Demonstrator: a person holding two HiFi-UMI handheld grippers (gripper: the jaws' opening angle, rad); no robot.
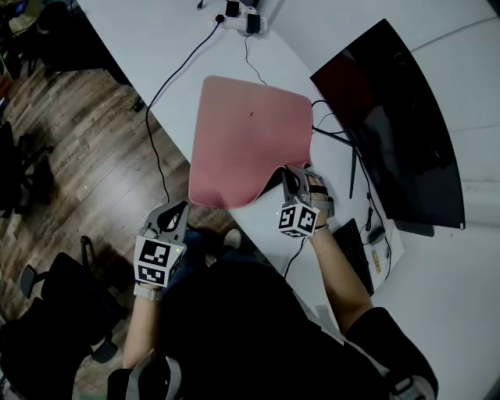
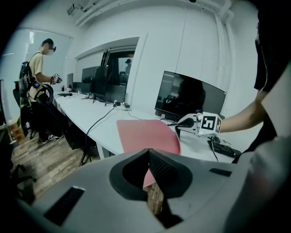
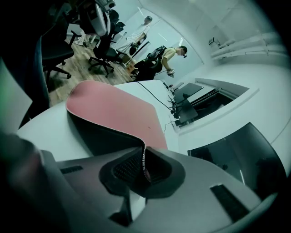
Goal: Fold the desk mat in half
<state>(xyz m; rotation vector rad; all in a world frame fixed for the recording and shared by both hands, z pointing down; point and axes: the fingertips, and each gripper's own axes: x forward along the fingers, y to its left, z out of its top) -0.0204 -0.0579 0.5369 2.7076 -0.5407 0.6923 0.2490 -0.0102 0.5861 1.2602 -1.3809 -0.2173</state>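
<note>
The right gripper's (image 3: 143,164) jaws are clamped on the stitched edge of the desk mat (image 3: 113,107), and that edge runs up between the ribbed pads. In the head view this gripper (image 1: 291,180) sits just right of centre. It points up-frame and downward, with the forearm reaching in from the lower right.

The left gripper's (image 2: 148,154) jaws meet at their tips with nothing pinched. Only a sliver of pink mat and wooden floor shows through the gap behind them. In the head view it (image 1: 178,209) hangs at lower left, off the bench edge and over the floor (image 1: 70,141). Its tip is near the mat's lower-left corner but apart from it.

The mat (image 1: 246,133) lies at the centre of the head view on the white bench (image 1: 148,39). It has a pink top, rounded corners and a small dark speck toward its upper side. The corner in the right jaws is lifted off the bench and curls over, showing a dark underside. The rest lies flat, with its lower-left edge at the bench's rim.

A dark monitor (image 1: 391,117) stands just right of the mat, and a keyboard (image 1: 355,254) lies at lower right beside the forearm. A black cable (image 1: 168,86) crosses the bench at the mat's upper left, leading to a power strip (image 1: 238,19) at the top. Bare bench shows up-frame of the mat.
</note>
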